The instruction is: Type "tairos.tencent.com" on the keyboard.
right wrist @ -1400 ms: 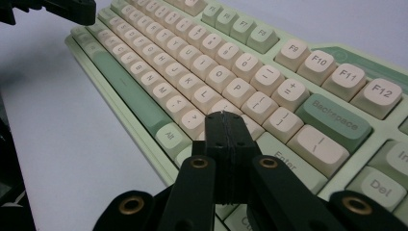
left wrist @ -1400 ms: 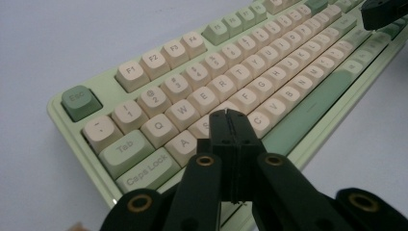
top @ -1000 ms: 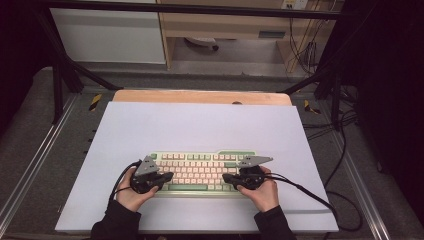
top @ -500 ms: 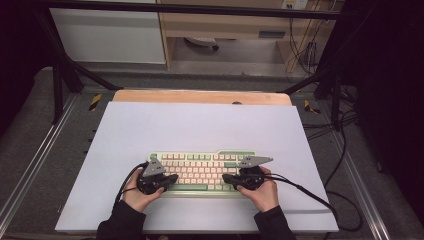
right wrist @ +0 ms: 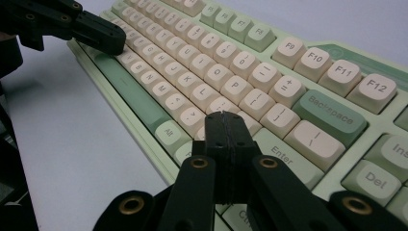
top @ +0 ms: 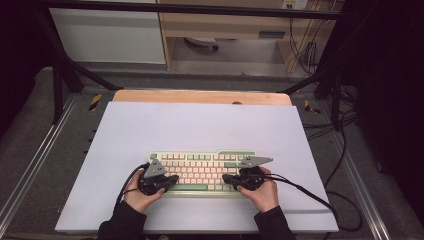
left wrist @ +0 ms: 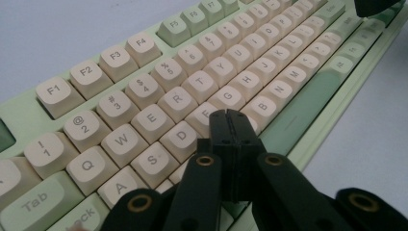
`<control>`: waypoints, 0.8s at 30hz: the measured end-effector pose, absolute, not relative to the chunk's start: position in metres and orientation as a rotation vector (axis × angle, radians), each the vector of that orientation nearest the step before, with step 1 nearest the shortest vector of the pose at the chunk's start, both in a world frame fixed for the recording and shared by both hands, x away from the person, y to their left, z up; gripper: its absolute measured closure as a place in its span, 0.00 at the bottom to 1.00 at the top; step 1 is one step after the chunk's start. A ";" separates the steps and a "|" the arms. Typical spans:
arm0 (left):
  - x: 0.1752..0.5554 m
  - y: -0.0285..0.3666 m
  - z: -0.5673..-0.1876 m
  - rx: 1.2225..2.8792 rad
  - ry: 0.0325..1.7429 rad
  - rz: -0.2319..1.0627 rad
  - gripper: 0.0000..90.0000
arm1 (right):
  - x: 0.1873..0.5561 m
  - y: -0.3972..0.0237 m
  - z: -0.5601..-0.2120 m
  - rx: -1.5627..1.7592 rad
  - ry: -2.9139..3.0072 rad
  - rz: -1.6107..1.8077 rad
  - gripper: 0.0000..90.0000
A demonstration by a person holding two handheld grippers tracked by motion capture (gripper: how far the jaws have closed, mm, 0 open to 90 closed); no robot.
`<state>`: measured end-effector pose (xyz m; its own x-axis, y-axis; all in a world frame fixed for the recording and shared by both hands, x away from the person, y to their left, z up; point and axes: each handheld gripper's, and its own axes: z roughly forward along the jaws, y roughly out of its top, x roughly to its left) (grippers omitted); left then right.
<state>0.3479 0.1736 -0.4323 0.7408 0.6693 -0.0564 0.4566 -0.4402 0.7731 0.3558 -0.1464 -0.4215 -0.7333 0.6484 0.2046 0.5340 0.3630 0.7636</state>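
Keyboard (top: 202,170): cream and pale-green keys, laid flat on the white sheet (top: 200,125) toward the near edge of the table (top: 200,96), between the two hands.

Left gripper (left wrist: 232,126): held by the left hand (top: 140,196) over the keyboard's left end; jaws are pressed together with nothing between them, the tips placed above the F and G keys.

Right gripper (right wrist: 225,126): held by the right hand (top: 262,192) over the right end; jaws are likewise closed and empty, set above the keys left of Enter.
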 end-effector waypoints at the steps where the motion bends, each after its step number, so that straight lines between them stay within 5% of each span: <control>1: 0.347 0.174 -0.431 2.106 0.844 0.326 1.00 | 0.356 -0.146 -0.422 1.084 2.482 1.313 1.00; 24: 0.335 0.213 -0.423 2.047 0.884 0.356 1.00 | 0.358 -0.141 -0.417 1.094 2.466 1.320 1.00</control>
<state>0.3353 0.2134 -0.4231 0.7088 0.7021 -0.0689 0.4579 -0.3836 0.8020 0.3575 -0.1409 -0.4172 -0.7265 0.6557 0.2055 0.5348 0.3517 0.7683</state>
